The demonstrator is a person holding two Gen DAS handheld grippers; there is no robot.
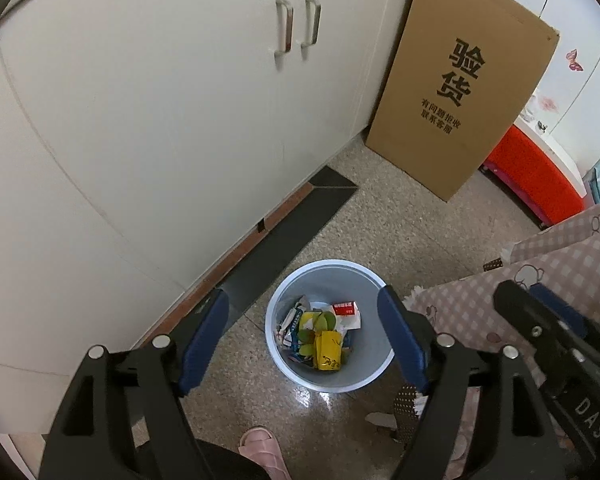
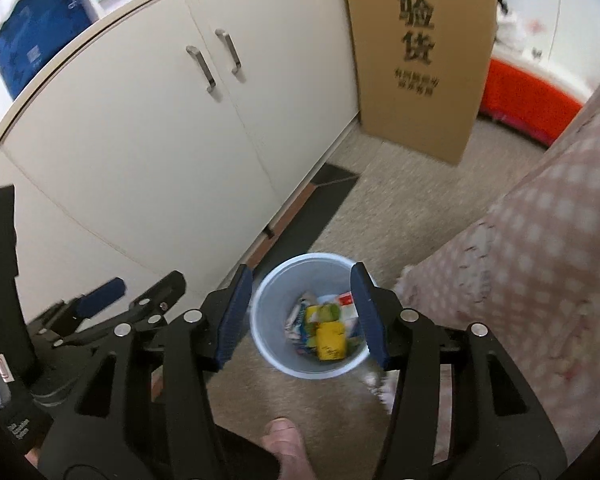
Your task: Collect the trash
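Pale blue plastic: the trash bin (image 1: pixel 330 326) stands on the speckled floor (image 1: pixel 380 216), seen from above in the left wrist view. Inside lies the trash: a yellow packet (image 1: pixel 327 350), a red-and-white carton (image 1: pixel 346 309), green scraps (image 1: pixel 324 320) and white wrappers. The left gripper (image 1: pixel 304 334) hangs over the bin, jaws spread wide, blue pads either side of the rim in the picture, nothing between them. White cabinet (image 1: pixel 160 120) with two metal handles to the left; a dark mat strip (image 1: pixel 296 224) runs along its base. A cardboard box (image 1: pixel 460 96) printed with black characters leans beyond. Pink checked cloth (image 1: pixel 560 264) fills the lower right, and part of the right gripper shows in front of it. A pink slipper (image 1: pixel 266 454) sits at the bottom edge.

Right wrist view, somewhat blurred. The right gripper (image 2: pixel 302 316) is also above the bin (image 2: pixel 272 344), jaws parted and empty, the pads framing the bin's opening. The yellow packet (image 2: pixel 331 344) lies in the bin with the carton (image 2: pixel 348 304) and green scraps (image 2: pixel 329 312) behind it. The left gripper (image 2: pixel 140 294) shows at lower left, in front of the cabinet (image 2: pixel 160 140). The box (image 2: pixel 420 60) stands behind, the checked cloth (image 2: pixel 540 260) to the right. A blue package (image 2: pixel 36 36) rests on the cabinet top. A bare foot (image 2: pixel 286 446) is at the bottom edge.
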